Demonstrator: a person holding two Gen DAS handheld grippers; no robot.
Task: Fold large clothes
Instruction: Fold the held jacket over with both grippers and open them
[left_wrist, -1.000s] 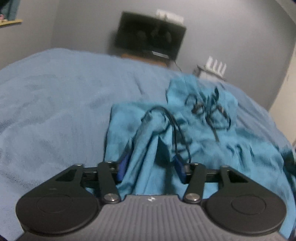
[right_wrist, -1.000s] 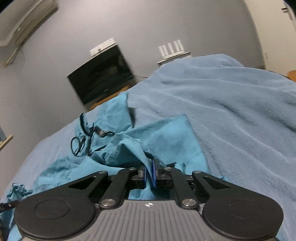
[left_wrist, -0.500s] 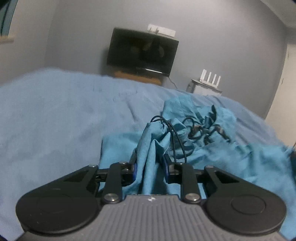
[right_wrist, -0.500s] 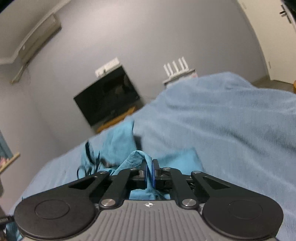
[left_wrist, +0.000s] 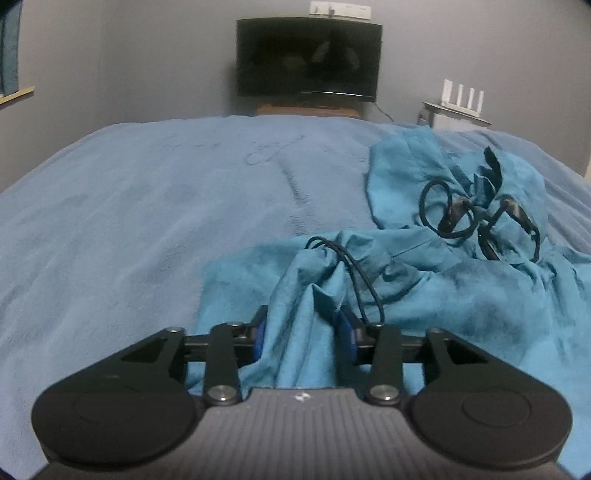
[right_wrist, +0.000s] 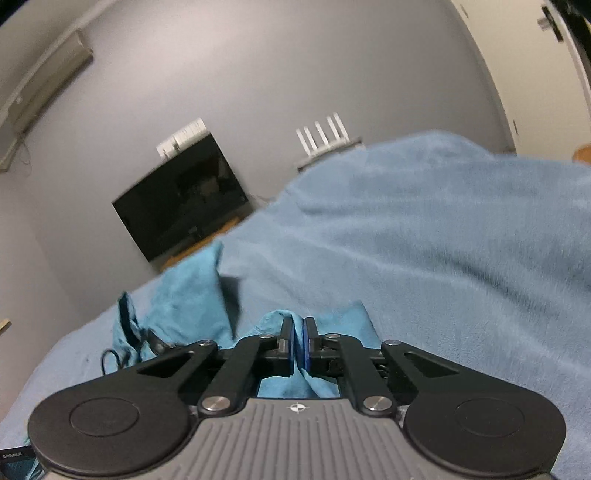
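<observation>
A teal garment (left_wrist: 461, 280) with black drawstrings (left_wrist: 458, 214) lies crumpled on the blue blanket (left_wrist: 147, 206). My left gripper (left_wrist: 303, 332) has its blue pads pressed on a bunched fold of the garment, with a black cord (left_wrist: 360, 280) looping by the right pad. My right gripper (right_wrist: 298, 345) is shut on another fold of the garment (right_wrist: 192, 295), lifted off the blanket (right_wrist: 443, 258).
A dark TV (left_wrist: 308, 61) hangs on the grey wall beyond the bed. A white router (left_wrist: 463, 98) stands on a small shelf to its right. A door (right_wrist: 546, 74) is at far right in the right wrist view.
My left gripper has closed from wide open onto the bunched fold. Both grippers have tilted upward, and the right one has lifted its fold.
</observation>
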